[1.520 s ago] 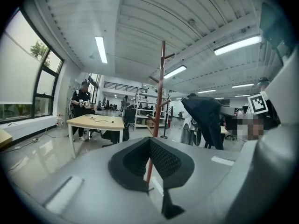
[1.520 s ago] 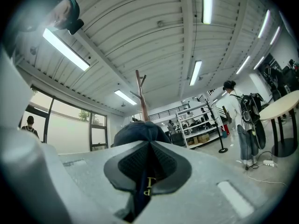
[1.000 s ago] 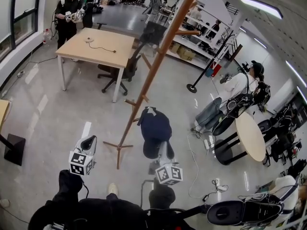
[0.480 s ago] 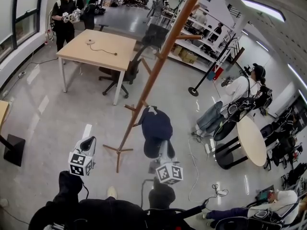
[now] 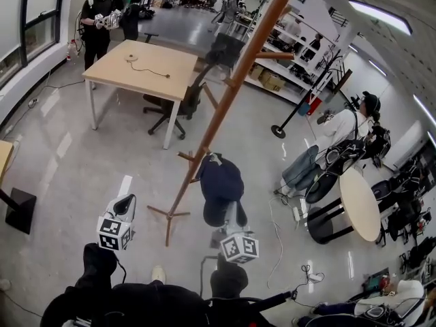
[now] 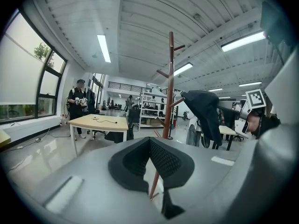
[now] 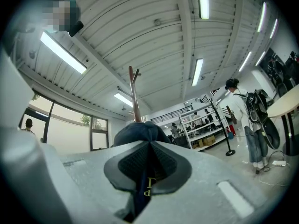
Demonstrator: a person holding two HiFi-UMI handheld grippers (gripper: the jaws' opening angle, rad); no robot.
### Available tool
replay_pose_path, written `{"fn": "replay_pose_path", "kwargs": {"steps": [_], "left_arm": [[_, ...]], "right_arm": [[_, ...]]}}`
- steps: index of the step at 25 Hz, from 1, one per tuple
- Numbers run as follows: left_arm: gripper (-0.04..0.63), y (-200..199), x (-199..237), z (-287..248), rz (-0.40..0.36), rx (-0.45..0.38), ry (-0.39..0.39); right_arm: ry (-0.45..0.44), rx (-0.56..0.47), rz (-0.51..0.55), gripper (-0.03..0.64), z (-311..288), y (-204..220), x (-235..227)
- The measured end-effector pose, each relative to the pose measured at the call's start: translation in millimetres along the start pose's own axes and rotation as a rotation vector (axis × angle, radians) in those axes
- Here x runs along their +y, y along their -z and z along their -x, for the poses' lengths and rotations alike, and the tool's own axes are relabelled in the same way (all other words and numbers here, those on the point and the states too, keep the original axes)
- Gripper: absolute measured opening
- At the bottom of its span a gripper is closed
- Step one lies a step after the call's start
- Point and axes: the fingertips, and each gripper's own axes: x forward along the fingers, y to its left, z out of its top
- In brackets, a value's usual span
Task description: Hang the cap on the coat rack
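A dark navy cap (image 5: 219, 182) hangs from my right gripper (image 5: 230, 211), which is shut on its edge. The cap sits just right of the tall brown wooden coat rack (image 5: 225, 104), close to a low peg (image 5: 185, 157); whether it touches the peg I cannot tell. In the right gripper view the cap (image 7: 138, 132) fills the space over the closed jaws, and the rack's top (image 7: 134, 94) rises behind it. My left gripper (image 5: 125, 205) is to the left of the rack's base, shut and holding nothing. In the left gripper view the rack (image 6: 170, 78) stands ahead, with the cap (image 6: 205, 111) to its right.
Behind the rack stand a wooden table (image 5: 139, 63) and a black office chair (image 5: 178, 104). A round table (image 5: 360, 203) with bags and a person (image 5: 340, 125) is at the right. A black floor stand (image 5: 278, 129), floor cables (image 5: 272, 230) and shelving (image 5: 286, 53) lie beyond.
Both grippers and the cap have stayed almost where they were. The view has shifted slightly, and the seated person at the bottom right has slid mostly out of view.
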Motion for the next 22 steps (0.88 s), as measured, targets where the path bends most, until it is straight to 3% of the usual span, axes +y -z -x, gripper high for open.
{"fn": "replay_pose_path", "kwargs": {"steps": [22], "left_arm": [[0.003,25,-2,-3,0.009,0.069,0.000]], "right_arm": [[0.013,0.074,-0.020,0.011,6,34,-6]]}}
